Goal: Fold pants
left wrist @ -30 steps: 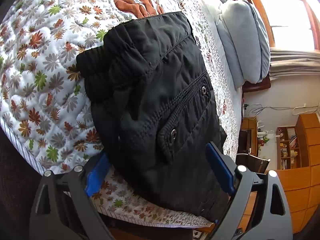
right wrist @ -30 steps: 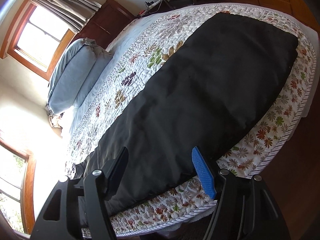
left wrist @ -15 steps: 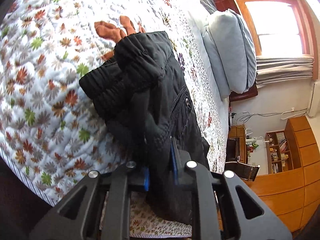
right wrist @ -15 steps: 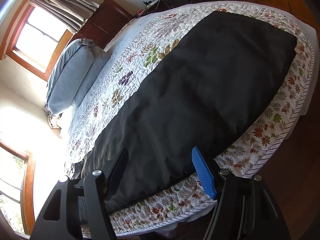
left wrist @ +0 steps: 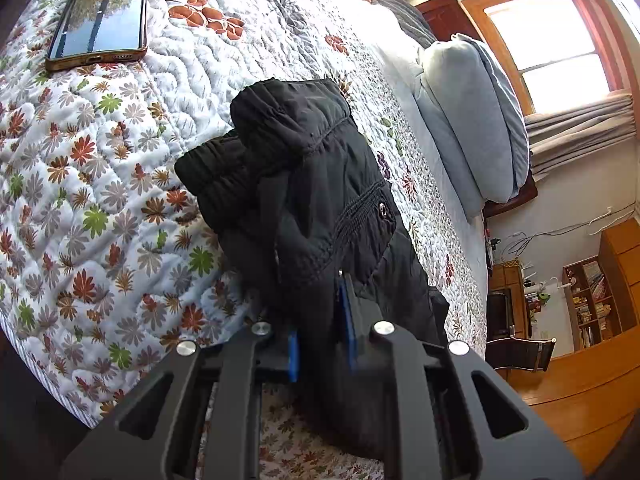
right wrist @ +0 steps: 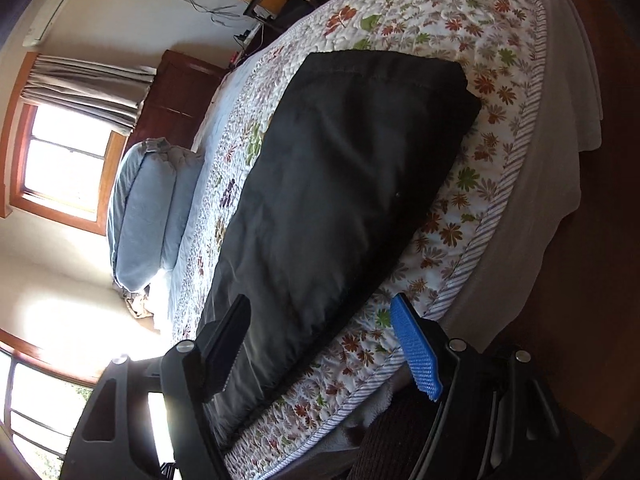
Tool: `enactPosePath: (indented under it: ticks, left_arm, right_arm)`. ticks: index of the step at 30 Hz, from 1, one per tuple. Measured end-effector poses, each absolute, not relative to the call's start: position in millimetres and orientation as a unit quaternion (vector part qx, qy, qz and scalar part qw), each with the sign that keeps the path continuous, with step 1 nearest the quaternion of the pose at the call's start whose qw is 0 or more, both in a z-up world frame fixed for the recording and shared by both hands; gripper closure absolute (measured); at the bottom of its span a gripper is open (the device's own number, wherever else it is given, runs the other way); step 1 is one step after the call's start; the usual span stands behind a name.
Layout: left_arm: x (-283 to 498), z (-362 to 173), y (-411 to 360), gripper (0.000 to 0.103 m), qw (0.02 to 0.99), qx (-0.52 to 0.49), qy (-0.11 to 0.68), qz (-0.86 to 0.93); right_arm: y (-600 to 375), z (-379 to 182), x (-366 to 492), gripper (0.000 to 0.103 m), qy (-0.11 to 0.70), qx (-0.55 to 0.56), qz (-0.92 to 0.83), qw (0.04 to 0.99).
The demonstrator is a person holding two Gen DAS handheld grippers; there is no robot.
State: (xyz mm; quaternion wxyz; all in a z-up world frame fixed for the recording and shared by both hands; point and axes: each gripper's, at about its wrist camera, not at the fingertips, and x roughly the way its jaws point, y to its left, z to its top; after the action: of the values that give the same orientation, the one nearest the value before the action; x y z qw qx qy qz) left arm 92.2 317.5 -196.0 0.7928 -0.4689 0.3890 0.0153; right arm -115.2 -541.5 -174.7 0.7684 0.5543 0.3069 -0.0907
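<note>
Black pants [left wrist: 312, 184] lie on a floral quilted bed [left wrist: 100, 184]. In the left wrist view their waistband end is bunched and lifted, and my left gripper [left wrist: 320, 328] is shut on a pinch of that black fabric between its blue pads. The right wrist view shows the leg end of the pants [right wrist: 340, 184] lying flat near the bed's edge. My right gripper [right wrist: 324, 344] hovers over the near edge of the leg; its jaws are opening, with the fabric edge below the gap and the pads not pressing on it.
A phone [left wrist: 100, 12] lies on the quilt at the far left. Grey-blue pillows [left wrist: 472, 120] are stacked by the headboard under a window [left wrist: 556, 36]. A striped quilt edge [right wrist: 492, 216] borders the dark floor. Wooden shelves [left wrist: 592, 304] and a desk stand beyond the bed.
My left gripper closed on the waistband end and drew it back and up, bunching the cloth; the phone came into view. The right gripper rolled, dropped nearer the leg and opened a little wider.
</note>
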Motion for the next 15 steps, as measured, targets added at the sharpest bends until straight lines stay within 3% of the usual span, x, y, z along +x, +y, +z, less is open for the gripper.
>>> enactPosePath:
  ticks: [6,9,10,11,13,15]
  left_arm:
    - [98.3,-194.6,313.8,0.087,0.792,-0.469,0.391,0.017]
    - [101.4,-196.3,311.5,0.086,0.79,-0.47,0.393,0.021]
    - [100.7,-197.3,311.8,0.085,0.79,-0.47,0.392,0.021]
    - [100.0,-198.4,311.8,0.084,0.791,-0.47,0.392,0.022]
    - [99.3,-200.3,311.4,0.083,0.791,-0.47,0.392,0.026]
    - [96.8,-203.9,311.2,0.082,0.788,-0.477,0.389,0.03]
  right_arm:
    - [-554.2,-205.8,-97.3,0.03,0.296,0.6,-0.087,0.738]
    - [-553.7,-209.8,-89.9,0.045,0.286,0.589,-0.081,0.752]
    - [-552.9,-207.2,-87.0,0.055,0.29,0.574,-0.084,0.761]
    - [-552.8,-203.7,-84.4,0.073,0.287,0.562,-0.08,0.772]
    - [-551.6,-192.0,-78.4,0.088,0.282,0.545,-0.074,0.786]
    - [-548.2,-173.9,-67.5,0.091,0.283,0.51,-0.069,0.809]
